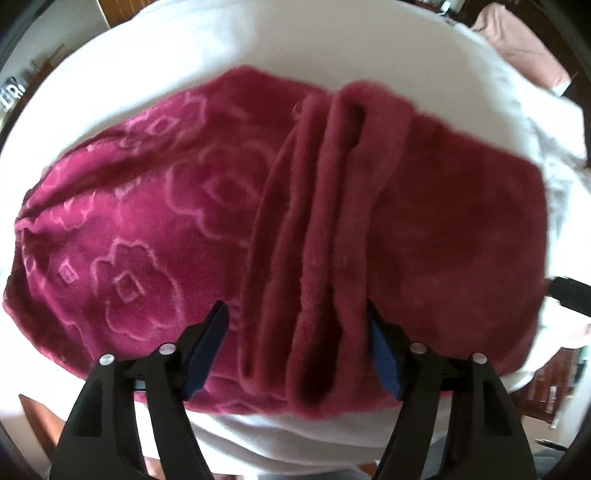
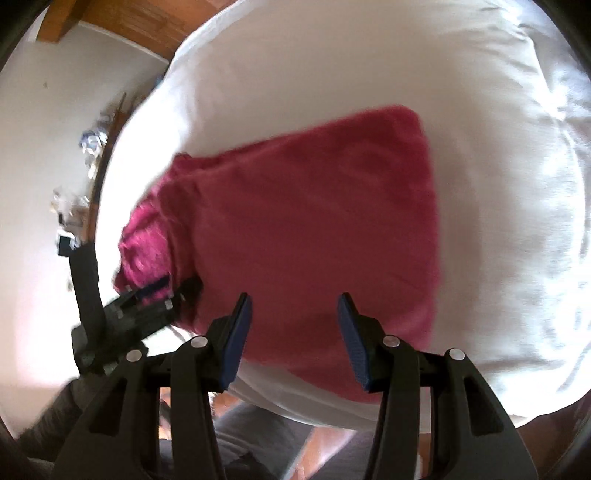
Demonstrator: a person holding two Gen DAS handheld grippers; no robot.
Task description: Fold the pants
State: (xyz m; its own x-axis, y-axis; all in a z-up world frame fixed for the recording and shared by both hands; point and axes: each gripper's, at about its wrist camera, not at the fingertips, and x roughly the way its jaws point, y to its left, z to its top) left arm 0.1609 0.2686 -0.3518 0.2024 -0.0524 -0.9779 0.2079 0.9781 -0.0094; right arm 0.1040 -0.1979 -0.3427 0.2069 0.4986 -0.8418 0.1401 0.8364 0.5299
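Observation:
The magenta fleece pants (image 1: pixel 155 206) lie folded on a white sheet (image 1: pixel 295 48), with an embossed pattern on the left half and several lengthwise folds down the middle. My left gripper (image 1: pixel 295 310) hovers open over those folds near the front edge, and its pads do not press the cloth. In the right wrist view the plain side of the pants (image 2: pixel 303 221) fills the centre. My right gripper (image 2: pixel 294 300) stands open above the pants' near edge with nothing clamped. The left gripper (image 2: pixel 170 288) shows at the pants' left end.
The white sheet (image 2: pixel 369 66) covers a padded surface with its front edge close to me. A pink cloth (image 1: pixel 517 40) lies at the far right. A wooden floor (image 2: pixel 122 22) and a white wall lie beyond. A person's grey-clad legs (image 2: pixel 251 435) are below the edge.

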